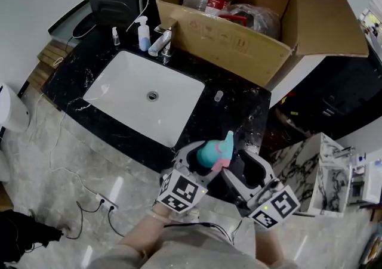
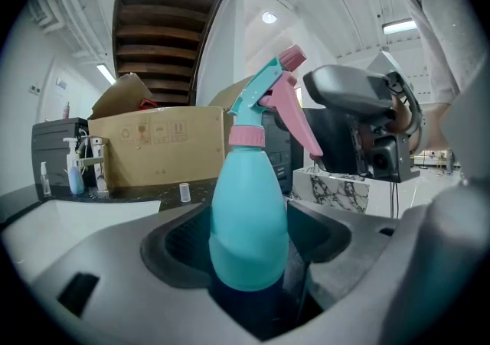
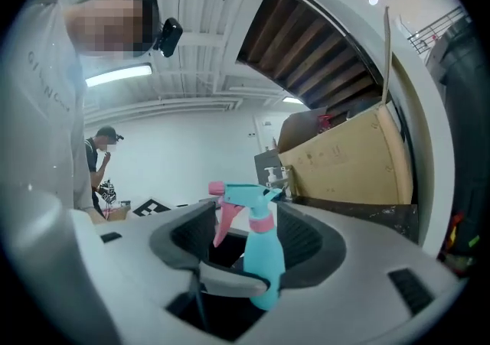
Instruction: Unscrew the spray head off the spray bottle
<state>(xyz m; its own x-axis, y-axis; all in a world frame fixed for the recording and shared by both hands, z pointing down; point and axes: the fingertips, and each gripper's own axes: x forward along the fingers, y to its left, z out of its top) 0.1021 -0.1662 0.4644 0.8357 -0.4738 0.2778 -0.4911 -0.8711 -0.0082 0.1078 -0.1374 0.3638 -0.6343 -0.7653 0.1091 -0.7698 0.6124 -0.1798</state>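
beyond the spray bottle (image 1: 212,153) stand sink (image 1: 128,86), cardboard box (image 1: 227,38), probably a soap pump (image 1: 143,35).

Free room over sink (image 1: 137,83); cardboard box (image 1: 239,41) barrier behind, seemingly close.

Low in the centre of the head view, the grey left gripper (image 1: 200,155) is clamped on the body of a teal plastic spray bottle (image 1: 213,151). Just to its right, the grey right gripper (image 1: 249,165) faces the bottle, jaws apart, pads clear of it.
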